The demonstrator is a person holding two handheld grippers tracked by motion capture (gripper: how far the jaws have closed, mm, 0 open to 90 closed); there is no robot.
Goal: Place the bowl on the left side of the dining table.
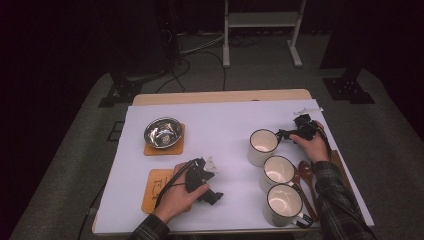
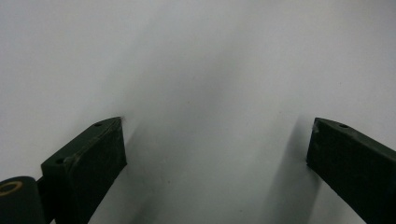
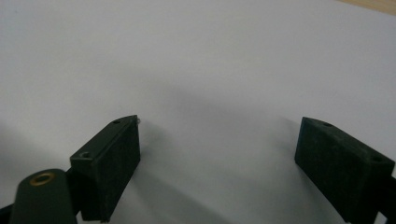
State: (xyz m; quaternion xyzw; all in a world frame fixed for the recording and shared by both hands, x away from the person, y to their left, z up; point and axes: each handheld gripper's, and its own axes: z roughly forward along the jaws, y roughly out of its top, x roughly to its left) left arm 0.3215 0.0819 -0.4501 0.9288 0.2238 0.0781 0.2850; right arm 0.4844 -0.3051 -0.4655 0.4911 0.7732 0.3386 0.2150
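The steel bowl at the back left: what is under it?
The steel bowl sits on a square wooden coaster, whose edges show around it. The coaster's middle is covered by the bowl, so any pattern there cannot be seen. Under the coaster lies the white sheet.

Wooden tabletop [image 1: 220,96] under a white sheet [image 1: 220,130]. Far left: cork coaster [image 1: 177,147] w/ steel bowl [image 1: 163,132]. Near left: 2nd coaster [image 1: 155,192]. Right side: three white mugs [image 1: 278,171] in a row, wooden spoons [image 1: 306,175] just beside them.
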